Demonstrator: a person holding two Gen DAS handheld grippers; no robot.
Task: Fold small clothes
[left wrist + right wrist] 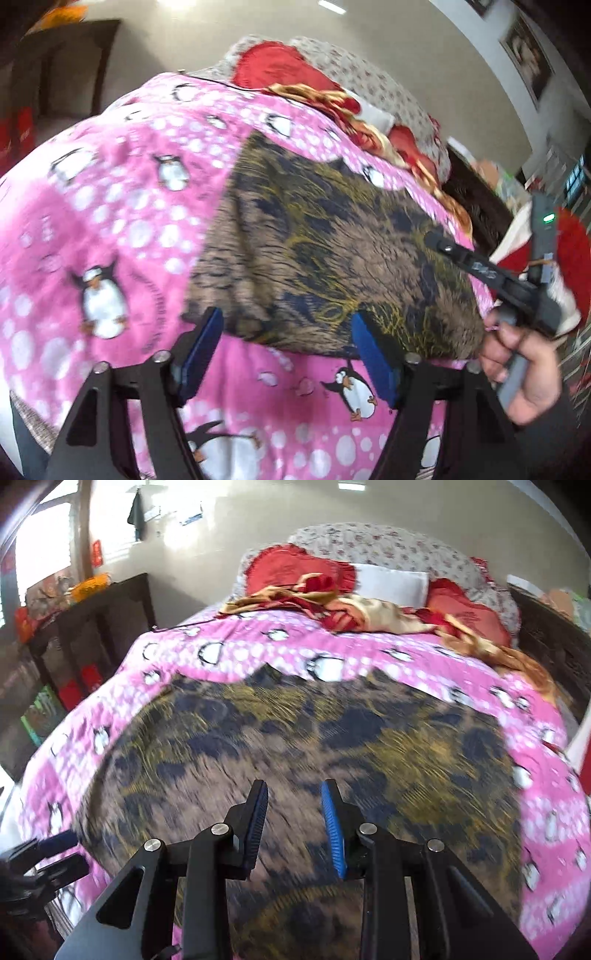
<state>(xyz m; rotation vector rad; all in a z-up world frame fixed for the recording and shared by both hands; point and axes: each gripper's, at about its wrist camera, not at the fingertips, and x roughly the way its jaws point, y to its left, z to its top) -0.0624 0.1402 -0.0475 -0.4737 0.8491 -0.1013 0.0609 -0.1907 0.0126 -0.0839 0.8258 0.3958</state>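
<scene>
A brown garment with dark blue and yellow patterning [332, 254] lies spread flat on a pink penguin-print blanket [122, 221]. My left gripper [288, 325] is open, its blue pads at the garment's near edge, holding nothing. In the right wrist view the same garment [314, 738] fills the middle, and my right gripper [295, 794] hovers open over its near part, empty. The right gripper, held in a hand, also shows at the right of the left wrist view [436, 240], over the garment's right side. The left gripper shows at the lower left of the right wrist view [55, 845].
The blanket [535, 775] covers a bed. Red cushions [295, 568], a crumpled red and gold cloth [351, 609] and a floral pillow [388, 546] lie at the bed's head. A dark wooden frame [92, 627] stands on the left and another [554, 653] on the right.
</scene>
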